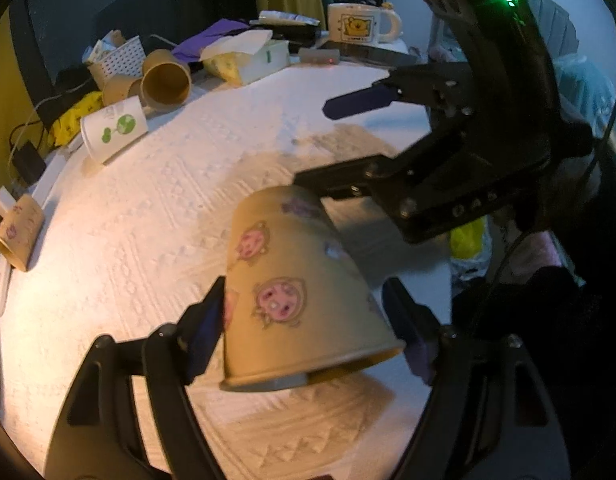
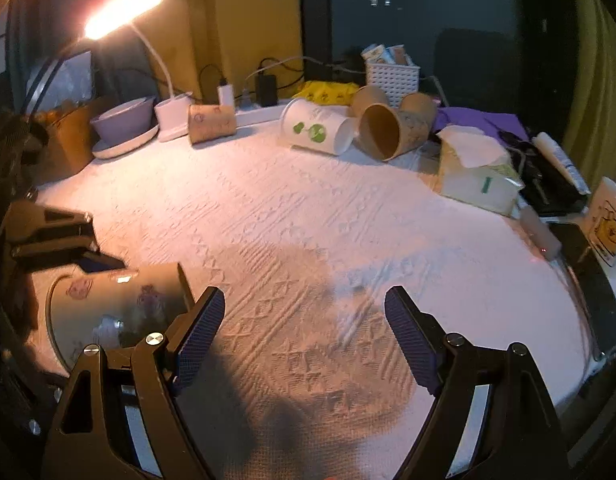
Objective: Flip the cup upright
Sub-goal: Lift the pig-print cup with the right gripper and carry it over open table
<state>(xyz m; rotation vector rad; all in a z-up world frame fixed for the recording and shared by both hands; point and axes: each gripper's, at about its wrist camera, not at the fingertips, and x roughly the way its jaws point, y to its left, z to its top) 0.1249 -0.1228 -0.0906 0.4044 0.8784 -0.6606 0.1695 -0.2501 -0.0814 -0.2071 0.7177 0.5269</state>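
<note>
A tan paper cup (image 1: 292, 288) with pink cartoon faces sits between my left gripper's (image 1: 308, 332) fingers, tilted, wide rim toward the camera and base pointing away. The left finger pad touches its side; the right pad stands a little off the rim, so the jaws look wide apart around it. My right gripper (image 1: 328, 144) is open just behind the cup's base, its lower finger touching or nearly touching it. In the right wrist view the cup (image 2: 120, 312) lies at the lower left, beside my open, empty right gripper (image 2: 304, 336).
Along the far edge of the white textured tablecloth (image 2: 308, 220) lie other tipped cups: a white one with green print (image 2: 316, 128), brown ones (image 2: 384, 128), a printed tan one (image 2: 210, 122). A tissue box (image 2: 476, 176), mug (image 1: 362, 24), basket (image 2: 392, 78), bowl (image 2: 124, 122) and lamp (image 2: 124, 8) stand around.
</note>
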